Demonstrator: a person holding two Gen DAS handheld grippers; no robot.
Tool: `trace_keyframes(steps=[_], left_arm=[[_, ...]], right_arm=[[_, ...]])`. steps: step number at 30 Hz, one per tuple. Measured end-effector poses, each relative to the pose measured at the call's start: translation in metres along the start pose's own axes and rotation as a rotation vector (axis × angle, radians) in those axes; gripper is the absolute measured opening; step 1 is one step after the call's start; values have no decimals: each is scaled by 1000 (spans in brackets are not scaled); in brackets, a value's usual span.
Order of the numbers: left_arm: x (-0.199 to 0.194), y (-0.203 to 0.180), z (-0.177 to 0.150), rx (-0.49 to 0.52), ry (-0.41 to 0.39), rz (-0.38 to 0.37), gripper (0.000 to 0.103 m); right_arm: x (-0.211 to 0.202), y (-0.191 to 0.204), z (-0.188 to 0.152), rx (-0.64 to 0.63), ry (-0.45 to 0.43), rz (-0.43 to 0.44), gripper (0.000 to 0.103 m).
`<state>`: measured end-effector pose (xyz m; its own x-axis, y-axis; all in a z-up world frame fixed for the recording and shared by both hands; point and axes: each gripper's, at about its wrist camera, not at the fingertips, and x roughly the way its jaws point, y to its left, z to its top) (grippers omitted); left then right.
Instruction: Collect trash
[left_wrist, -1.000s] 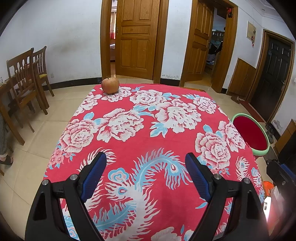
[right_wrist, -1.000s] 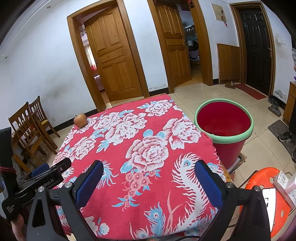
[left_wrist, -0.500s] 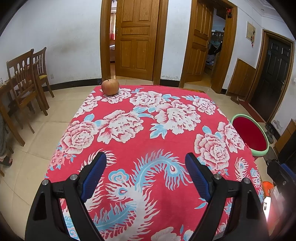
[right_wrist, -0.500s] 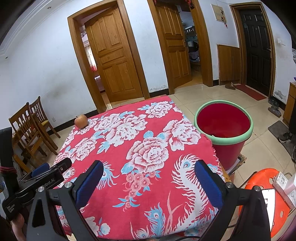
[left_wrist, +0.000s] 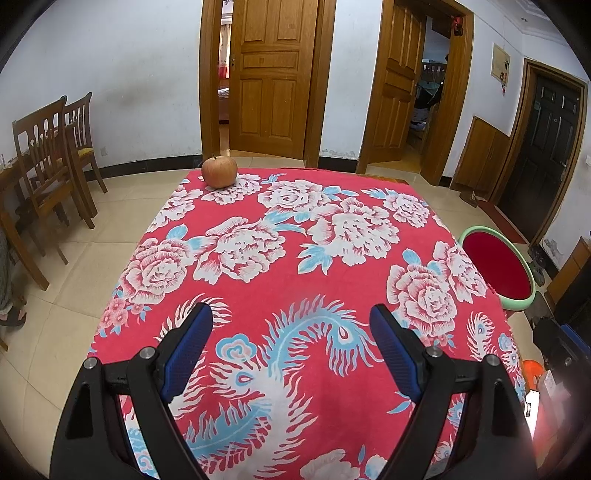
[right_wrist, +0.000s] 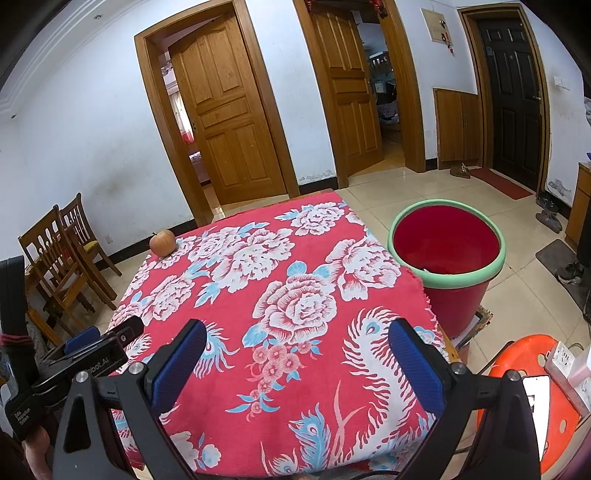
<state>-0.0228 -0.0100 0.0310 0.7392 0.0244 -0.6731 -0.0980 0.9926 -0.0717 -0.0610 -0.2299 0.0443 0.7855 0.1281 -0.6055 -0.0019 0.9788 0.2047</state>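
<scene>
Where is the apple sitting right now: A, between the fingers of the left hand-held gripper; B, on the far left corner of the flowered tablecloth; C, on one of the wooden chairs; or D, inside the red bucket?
B: the apple rests on the far left corner of the flowered tablecloth, well away from the red bucket and from both open hand-held grippers.

Both wrist views are evenly and fairly brightly lit, with soft daylight seeming to come from the open doorways at 12 o'clock. Shadows are weak. Fisheye distortion bows the door frames (left_wrist: 207, 85) and walls, and dark vignetting fills all 4 corners. The left view shows a hazy pale glare at 4 o'clock, possibly a lens smear. Centre detail is sharp; edges soften.
</scene>
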Motion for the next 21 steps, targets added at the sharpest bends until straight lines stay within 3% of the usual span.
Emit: trace_keyframes(steps=[21], left_arm=[[-3, -4, 1, 13, -9, -13, 86]], right_arm=[[-1, -1, 8, 7, -8, -3, 101]])
